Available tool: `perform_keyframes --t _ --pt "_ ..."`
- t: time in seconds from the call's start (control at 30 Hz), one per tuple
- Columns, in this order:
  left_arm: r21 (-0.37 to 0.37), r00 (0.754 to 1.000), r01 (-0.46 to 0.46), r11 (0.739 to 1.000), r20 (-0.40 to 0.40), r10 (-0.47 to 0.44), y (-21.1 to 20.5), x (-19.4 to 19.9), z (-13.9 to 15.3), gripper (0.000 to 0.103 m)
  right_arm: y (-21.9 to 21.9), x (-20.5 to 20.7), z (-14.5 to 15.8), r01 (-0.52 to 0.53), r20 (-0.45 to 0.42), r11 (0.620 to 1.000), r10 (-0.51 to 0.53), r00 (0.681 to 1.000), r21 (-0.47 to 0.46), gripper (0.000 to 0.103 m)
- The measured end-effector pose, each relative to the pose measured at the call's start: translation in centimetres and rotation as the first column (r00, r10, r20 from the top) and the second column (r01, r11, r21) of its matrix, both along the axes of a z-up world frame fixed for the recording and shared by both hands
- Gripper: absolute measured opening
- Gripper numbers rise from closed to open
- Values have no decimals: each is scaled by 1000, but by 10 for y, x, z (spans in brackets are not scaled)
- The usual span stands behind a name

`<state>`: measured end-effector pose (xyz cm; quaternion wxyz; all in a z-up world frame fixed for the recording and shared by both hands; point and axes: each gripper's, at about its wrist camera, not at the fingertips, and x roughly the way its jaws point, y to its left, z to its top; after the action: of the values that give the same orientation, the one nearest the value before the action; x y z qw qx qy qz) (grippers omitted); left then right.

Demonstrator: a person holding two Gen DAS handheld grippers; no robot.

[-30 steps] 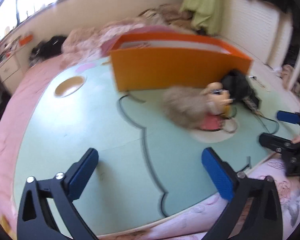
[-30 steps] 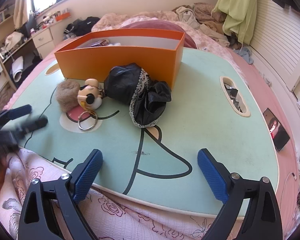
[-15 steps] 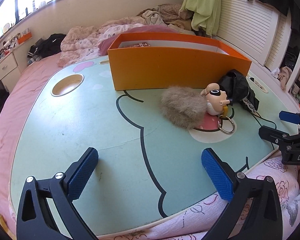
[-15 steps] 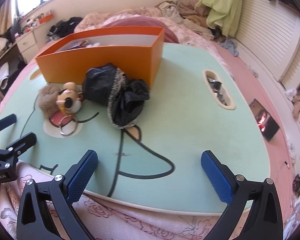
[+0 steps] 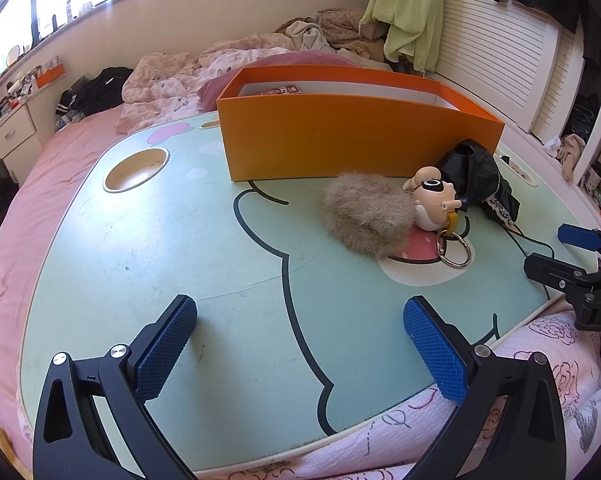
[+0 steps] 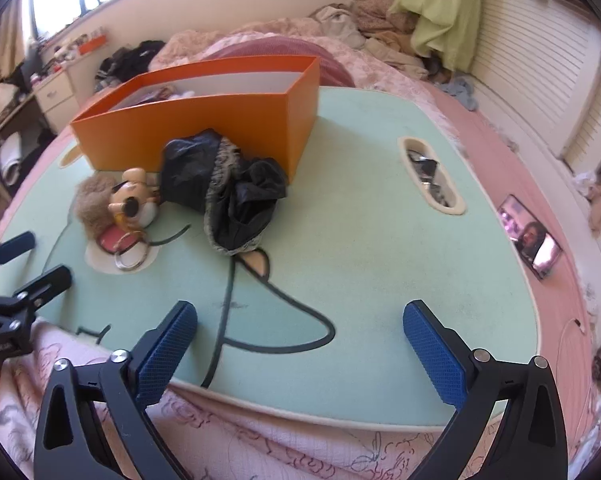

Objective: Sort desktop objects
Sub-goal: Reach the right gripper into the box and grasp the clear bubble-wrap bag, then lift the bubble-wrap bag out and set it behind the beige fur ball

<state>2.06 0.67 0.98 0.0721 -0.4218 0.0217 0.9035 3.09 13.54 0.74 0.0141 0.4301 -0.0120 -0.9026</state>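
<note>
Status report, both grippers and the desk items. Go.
Left gripper open, empty. Right gripper open, empty. Furry keychain toy and black pouch on desk beside orange box, untouched. Nothing blocking.

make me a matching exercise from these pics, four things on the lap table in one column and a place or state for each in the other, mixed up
Things
1. orange box
2. black bag
3. cartoon keychain
4. left claw

Places or states
A. crumpled against the front wall of the box
B. open, holding nothing, above the near part of the lap table
C. at the far side of the table, top open
D. lying with a fur pompom on one side and the bag on the other, its metal ring toward the near edge

Pairs: 1-C, 2-A, 3-D, 4-B
</note>
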Motion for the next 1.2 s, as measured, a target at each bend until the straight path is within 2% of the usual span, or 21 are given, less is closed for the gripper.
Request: perform_keyframes --t 0.07,0.13,0.27,0.33,0.4,0.43,0.47,0.5,0.6,0.7,0.77,0.8,0.93,1.03,1.1,1.17,1.2 --pt "0 1000 -1 1000 -1 1 2 4 0 103 -2 4 4 -6 -27 1000 6 1000 2 68" --pt "0 1000 -1 1000 -1 1 2 4 0 103 -6 10 13 -3 -80 1000 5 997 25 53" --pt "0 1000 -1 1000 -1 1 2 3 0 103 -5 21 55 -30 -251 999 32 967 10 53" --pt "-1 1000 0 1000 -1 0 2 4 -1 103 -4 8 80 -69 -272 997 63 960 -15 53" --pt "0 1000 0 1000 -1 0 2 4 -1 103 -3 -23 104 -129 -252 989 108 962 -67 52" --pt "0 1000 0 1000 -1 0 2 4 -1 103 -3 -46 113 -149 -218 984 124 968 -100 37" --pt "0 1000 0 1000 -1 0 2 4 -1 103 -4 -64 115 -157 -179 980 134 975 -121 14" --pt "0 1000 0 1000 -1 0 2 4 -1 103 -8 -96 114 -169 -92 973 156 983 -155 4" --pt "0 1000 0 1000 -2 0 2 4 -1 103 -20 -165 95 -151 89 968 171 981 -199 5" --pt "2 1000 1 1000 -5 -1 0 4 0 103 -32 -209 69 -99 211 964 153 965 -245 10" --pt "4 1000 2 1000 -7 -2 -4 6 -1 103 -37 -226 57 -70 253 963 138 958 -259 24" --pt "4 1000 2 1000 -8 -2 -4 6 -1 103 -37 -235 51 -47 267 967 115 957 -249 25" --pt "6 1000 1 1000 -10 -1 -4 9 -1 103 -43 -253 32 -3 326 977 74 942 -212 26" --pt "5 1000 1 1000 -10 -1 -4 9 -1 103 -48 -259 25 21 341 997 5 940 -74 26" --pt "4 1000 0 1000 -10 0 -4 10 -1 103 -51 -260 19 -6 386 999 23 922 -45 26" --pt "4 1000 0 1000 -10 0 -4 10 -1 103 -54 -259 9 -32 457 999 46 888 -38 27" --pt "3 1000 0 1000 -11 0 -4 10 -1 103 -56 -256 10 -59 443 998 60 894 -16 27"
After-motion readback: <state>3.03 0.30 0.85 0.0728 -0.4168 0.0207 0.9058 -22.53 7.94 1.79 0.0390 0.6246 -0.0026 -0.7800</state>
